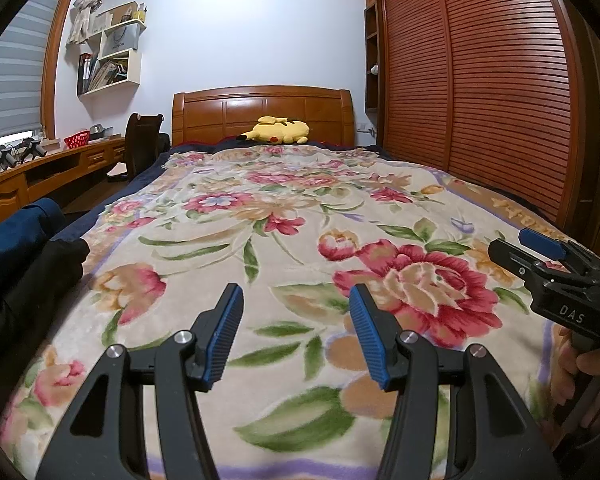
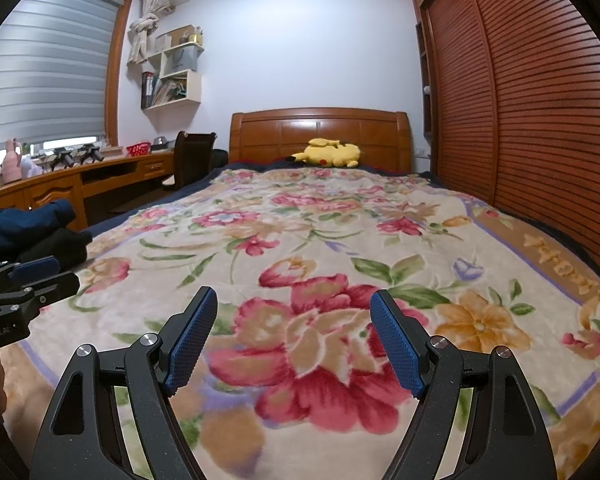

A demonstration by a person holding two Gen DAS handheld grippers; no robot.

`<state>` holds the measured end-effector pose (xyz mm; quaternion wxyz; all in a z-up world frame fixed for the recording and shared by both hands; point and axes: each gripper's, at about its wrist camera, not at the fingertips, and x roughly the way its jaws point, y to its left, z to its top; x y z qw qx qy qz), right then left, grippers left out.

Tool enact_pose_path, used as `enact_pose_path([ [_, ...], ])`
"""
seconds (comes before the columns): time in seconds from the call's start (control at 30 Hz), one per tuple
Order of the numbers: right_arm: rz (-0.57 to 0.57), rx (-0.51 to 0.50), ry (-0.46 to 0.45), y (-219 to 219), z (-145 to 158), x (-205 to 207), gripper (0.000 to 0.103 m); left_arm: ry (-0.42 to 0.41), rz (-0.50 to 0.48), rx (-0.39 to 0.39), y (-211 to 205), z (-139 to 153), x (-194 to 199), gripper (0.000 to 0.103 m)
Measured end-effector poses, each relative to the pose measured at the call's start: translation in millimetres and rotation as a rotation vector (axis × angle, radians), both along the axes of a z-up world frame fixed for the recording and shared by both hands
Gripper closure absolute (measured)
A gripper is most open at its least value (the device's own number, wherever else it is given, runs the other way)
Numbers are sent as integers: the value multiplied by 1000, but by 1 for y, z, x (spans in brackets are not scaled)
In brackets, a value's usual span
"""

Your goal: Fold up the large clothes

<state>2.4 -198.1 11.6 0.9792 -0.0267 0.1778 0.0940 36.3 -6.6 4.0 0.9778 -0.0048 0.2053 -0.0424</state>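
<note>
Clothes (image 1: 24, 240), dark and piled, are seen at nine o'clock on the bed (image 1: 300, 216); soft, limp handling is judged, best pinched at a hem. Left tool (image 1: 296, 330) and right tool (image 2: 294, 338) are held open, empty.

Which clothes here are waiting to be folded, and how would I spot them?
Start at the bed's floral blanket and follow it to its left edge near the wooden desk. There lies a heap of dark clothes, navy over black, the only plain unpatterned fabric there.
</note>
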Motion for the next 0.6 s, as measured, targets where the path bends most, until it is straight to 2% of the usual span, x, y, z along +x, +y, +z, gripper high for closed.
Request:
enact_pose_path([
  [0.6,1,1,0,-1,-1,0,22,0,1,0,0,0,0,49],
])
